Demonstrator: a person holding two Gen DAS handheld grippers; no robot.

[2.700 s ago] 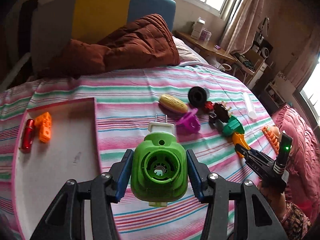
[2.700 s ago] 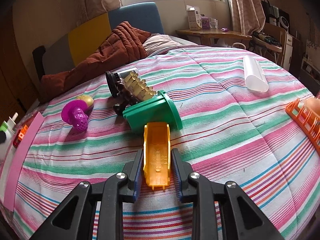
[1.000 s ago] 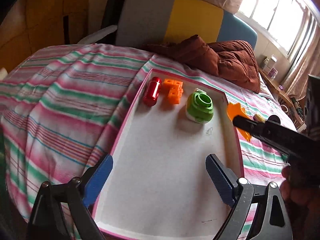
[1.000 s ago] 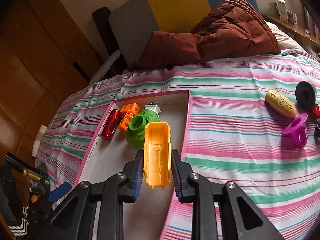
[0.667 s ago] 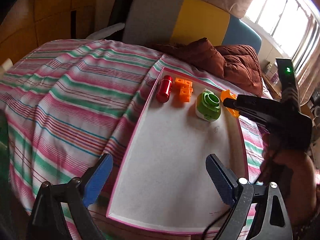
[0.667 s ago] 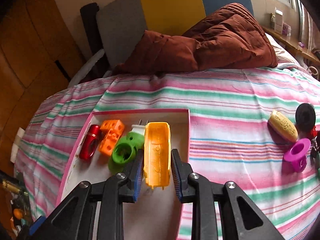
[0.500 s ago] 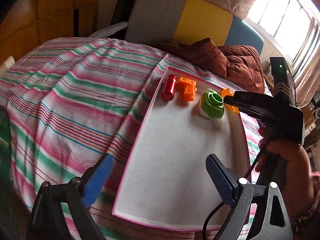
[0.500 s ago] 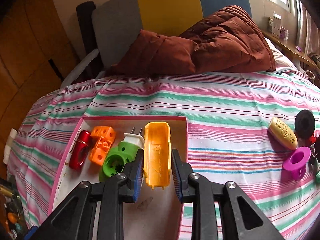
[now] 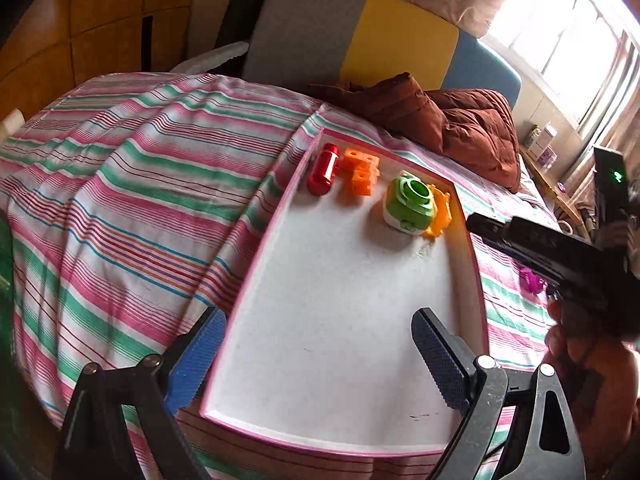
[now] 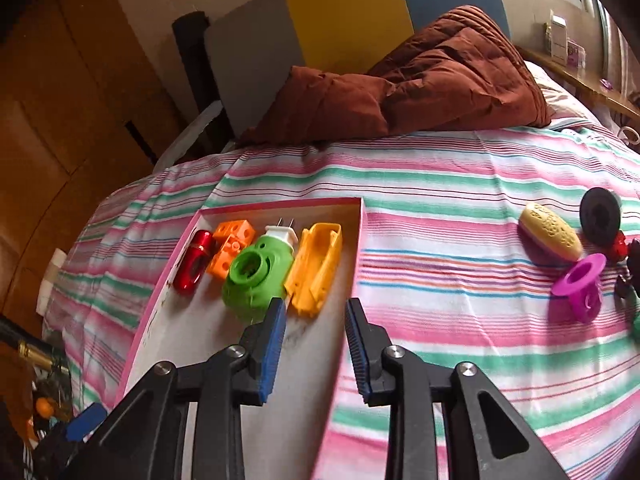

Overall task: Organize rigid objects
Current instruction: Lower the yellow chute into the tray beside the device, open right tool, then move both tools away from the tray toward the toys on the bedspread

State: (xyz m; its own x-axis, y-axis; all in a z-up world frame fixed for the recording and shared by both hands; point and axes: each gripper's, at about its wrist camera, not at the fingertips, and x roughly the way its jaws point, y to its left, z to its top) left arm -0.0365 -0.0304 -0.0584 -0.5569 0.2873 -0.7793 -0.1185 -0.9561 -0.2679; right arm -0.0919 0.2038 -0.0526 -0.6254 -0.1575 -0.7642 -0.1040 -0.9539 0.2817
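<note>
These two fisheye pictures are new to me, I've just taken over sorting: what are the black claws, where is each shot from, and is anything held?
Each claw is a hand-held two-finger gripper with a camera looking along its fingers. The left gripper hangs open and empty over the pink-rimmed tray. The right gripper has just been opening; its jaws stand apart with nothing between them. The yellow toy piece lies in the tray beside the green plug-in device, orange blocks and red cylinder. On the striped bedspread wait a purple cup-shaped toy and a yellow oval toy.
</note>
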